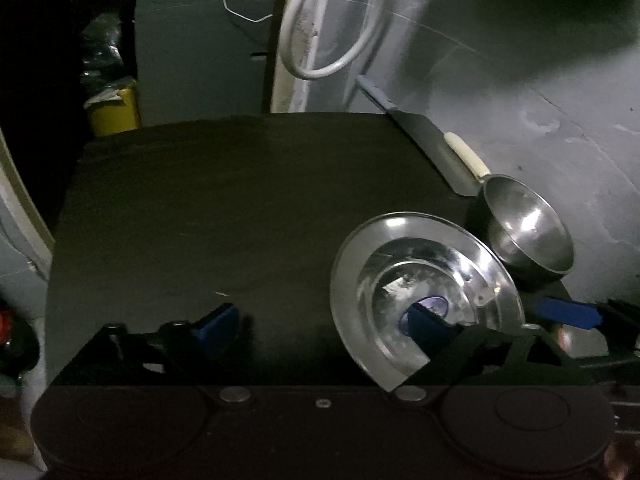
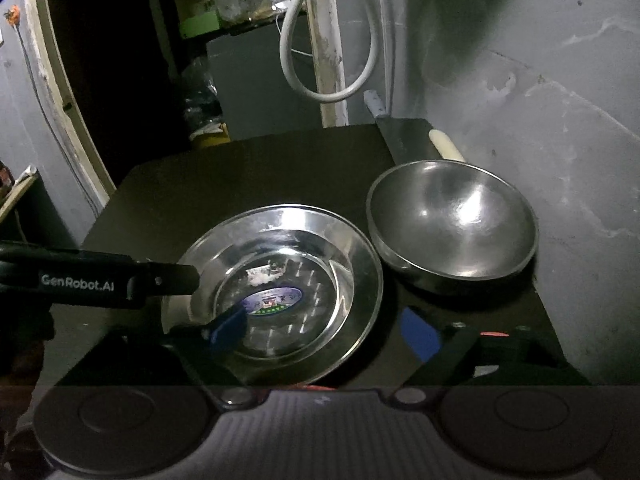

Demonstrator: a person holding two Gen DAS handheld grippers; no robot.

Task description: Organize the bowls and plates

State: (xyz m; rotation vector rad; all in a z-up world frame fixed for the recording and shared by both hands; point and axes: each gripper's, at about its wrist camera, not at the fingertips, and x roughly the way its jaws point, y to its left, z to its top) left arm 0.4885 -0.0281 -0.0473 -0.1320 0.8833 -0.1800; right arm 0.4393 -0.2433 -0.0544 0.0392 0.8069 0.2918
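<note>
Tools both low over dark table, dim light, edges murky. Left tool jaws wide apart: one blue pad over bare table, other pad over steel plate, nothing gripped. Right tool also spread wide, left pad above plate's inside, right pad beside its rim; contact hard to make out. Left tool's arm reads "GenRobot.AI". Plate's oval sticker illegible, partly hidden by pad. Steel bowl just beyond, right, near wall; rims look touching. Cream handle behind the bowl, its lower end hidden by it. White hose loops on far wall.
</note>
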